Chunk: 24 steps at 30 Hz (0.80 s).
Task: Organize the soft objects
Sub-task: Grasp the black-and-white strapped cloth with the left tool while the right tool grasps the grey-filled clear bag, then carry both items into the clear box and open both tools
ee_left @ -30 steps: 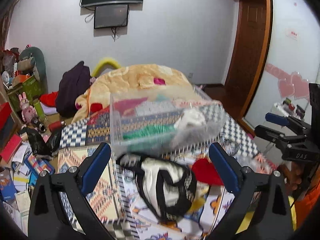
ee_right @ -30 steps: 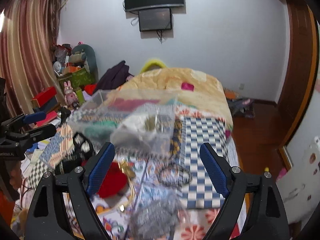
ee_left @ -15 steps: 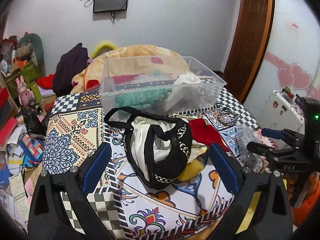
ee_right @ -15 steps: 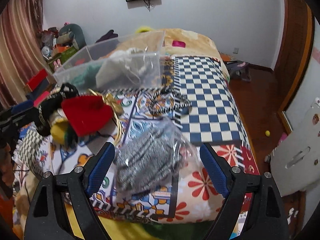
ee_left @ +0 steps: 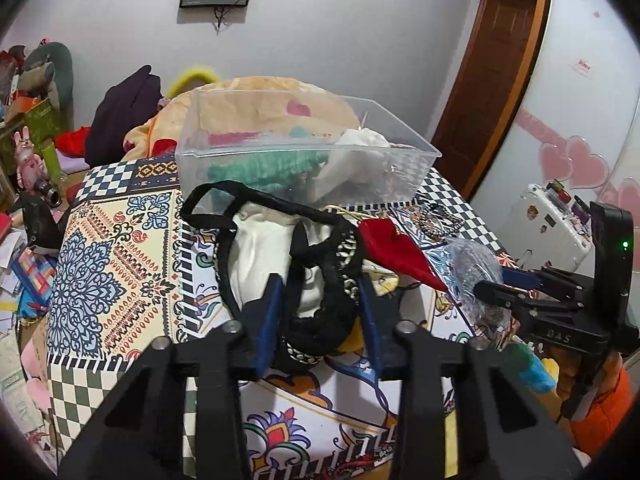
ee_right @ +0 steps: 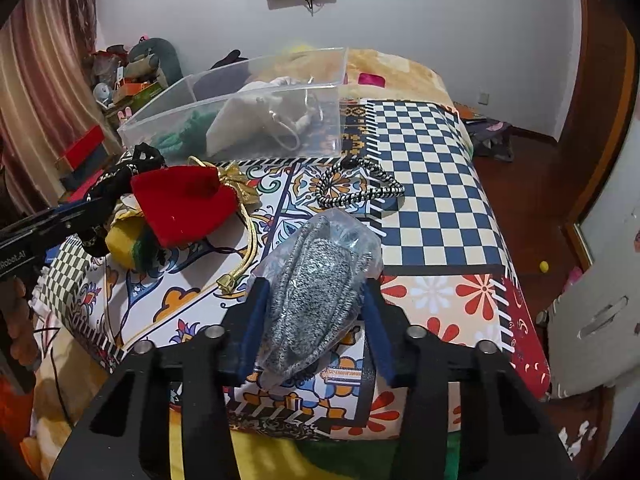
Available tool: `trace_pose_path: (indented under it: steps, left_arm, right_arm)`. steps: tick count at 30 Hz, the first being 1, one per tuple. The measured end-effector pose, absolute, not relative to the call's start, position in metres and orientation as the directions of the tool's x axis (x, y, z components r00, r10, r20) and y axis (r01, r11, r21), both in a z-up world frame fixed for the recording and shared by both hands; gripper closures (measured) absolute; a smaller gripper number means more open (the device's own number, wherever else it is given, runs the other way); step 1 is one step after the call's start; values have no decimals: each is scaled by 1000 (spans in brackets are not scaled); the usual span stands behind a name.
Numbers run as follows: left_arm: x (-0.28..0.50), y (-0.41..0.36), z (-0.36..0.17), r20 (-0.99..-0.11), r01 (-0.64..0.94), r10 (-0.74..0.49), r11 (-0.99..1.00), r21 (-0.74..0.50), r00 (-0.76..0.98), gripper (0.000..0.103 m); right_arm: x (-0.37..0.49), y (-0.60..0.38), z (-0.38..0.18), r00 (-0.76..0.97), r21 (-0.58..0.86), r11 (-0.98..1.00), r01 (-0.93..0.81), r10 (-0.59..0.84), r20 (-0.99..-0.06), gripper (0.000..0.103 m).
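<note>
1. Left gripper: blue-padded fingers drawn in against a black lace and cream fabric bundle, one pad on each side of its near end. The bundle lies on the patterned patchwork cloth covering the bed.
2. Right gripper: fingers clamped on a clear plastic bag of grey-speckled knit material, which rests on the cloth near its front edge.
3. Clear rectangular plastic bin stands just behind the lace bundle. Inside it are a green knitted item and a white drawstring pouch.
4. Red velvet pouch with a gold cord lies between the lace bundle and the bagged knit. A yellow soft item is partly tucked under it; its shape is hard to make out.
5. Black-and-white braided cord loop lies loose on the cloth between the bin and the bagged knit, touching neither.
6. An orange-beige blanket heap rises behind the bin and shows through its walls.
7. Dark garment and shelves of clutter at far left; details too small to read.
8. Gripper bodies hide the near edge of the cloth in both views.
</note>
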<state>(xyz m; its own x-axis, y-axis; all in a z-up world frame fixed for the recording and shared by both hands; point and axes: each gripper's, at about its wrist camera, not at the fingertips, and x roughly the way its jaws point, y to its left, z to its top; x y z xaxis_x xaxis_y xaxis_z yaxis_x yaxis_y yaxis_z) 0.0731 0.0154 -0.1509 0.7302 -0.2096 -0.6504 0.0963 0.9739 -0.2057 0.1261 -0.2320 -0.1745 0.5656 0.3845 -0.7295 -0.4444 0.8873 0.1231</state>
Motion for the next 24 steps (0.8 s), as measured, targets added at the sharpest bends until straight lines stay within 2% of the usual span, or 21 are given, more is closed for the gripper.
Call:
trace_pose_path:
  steps: [3, 11, 24]
  left_arm:
    - [69, 14, -147, -639, 97, -199, 977, -192, 743, 79]
    - [59, 26, -127, -596, 76, -179, 978, -194, 783, 86]
    - [53, 40, -76, -483, 66, -141, 984, -168, 864, 88]
  right_arm:
    - [126, -231, -172, 576, 120, 889, -442, 384, -722, 68]
    - [125, -233, -157, 614, 115, 894, -433, 387, -688, 72]
    - [126, -225, -107, 690, 110, 874, -473, 445, -570, 72]
